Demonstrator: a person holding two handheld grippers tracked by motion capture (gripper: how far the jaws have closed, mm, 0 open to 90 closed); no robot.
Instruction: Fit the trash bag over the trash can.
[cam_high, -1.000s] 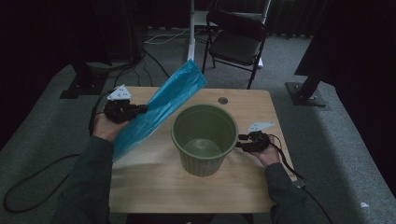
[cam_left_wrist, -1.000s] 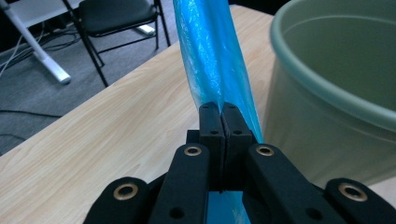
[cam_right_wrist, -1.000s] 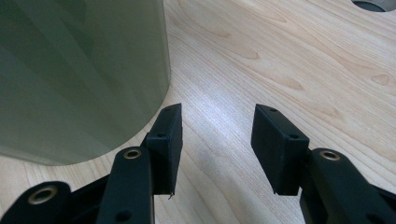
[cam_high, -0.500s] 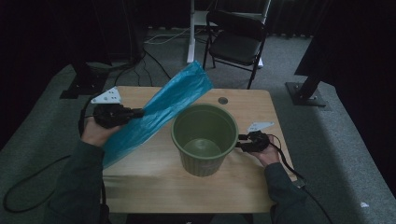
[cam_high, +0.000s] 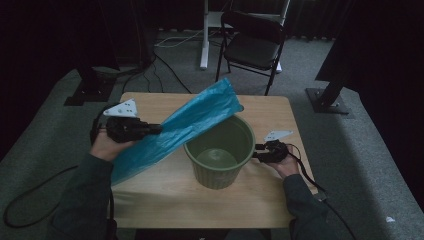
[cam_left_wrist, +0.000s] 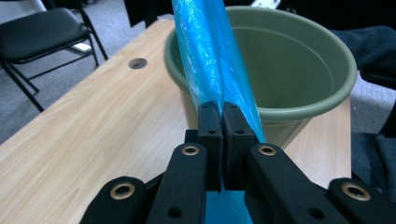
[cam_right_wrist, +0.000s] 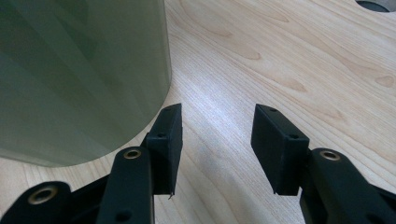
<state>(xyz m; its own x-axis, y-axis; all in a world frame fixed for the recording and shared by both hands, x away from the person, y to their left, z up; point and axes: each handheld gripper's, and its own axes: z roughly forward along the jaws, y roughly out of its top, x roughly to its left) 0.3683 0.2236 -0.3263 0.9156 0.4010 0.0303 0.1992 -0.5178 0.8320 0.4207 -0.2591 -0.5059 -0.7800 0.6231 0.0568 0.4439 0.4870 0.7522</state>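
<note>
Bucket (cam_high: 218, 150) green, inside bare; left tongs (cam_left_wrist: 222, 122) clamp blue bag (cam_high: 185, 127) over rim; right tongs (cam_right_wrist: 215, 140) apart.

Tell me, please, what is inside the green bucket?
The green bucket looks empty down to its bare floor; the blue plastic bag crosses over its rim and hides part of the inside.

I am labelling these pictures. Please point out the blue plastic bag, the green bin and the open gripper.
blue plastic bag (cam_high: 192, 122): high view, middle of its raised part.
green bin (cam_left_wrist: 299, 109): left gripper view, its near rim.
right gripper (cam_right_wrist: 216, 140): right gripper view, midway between its open fingertips.
</note>
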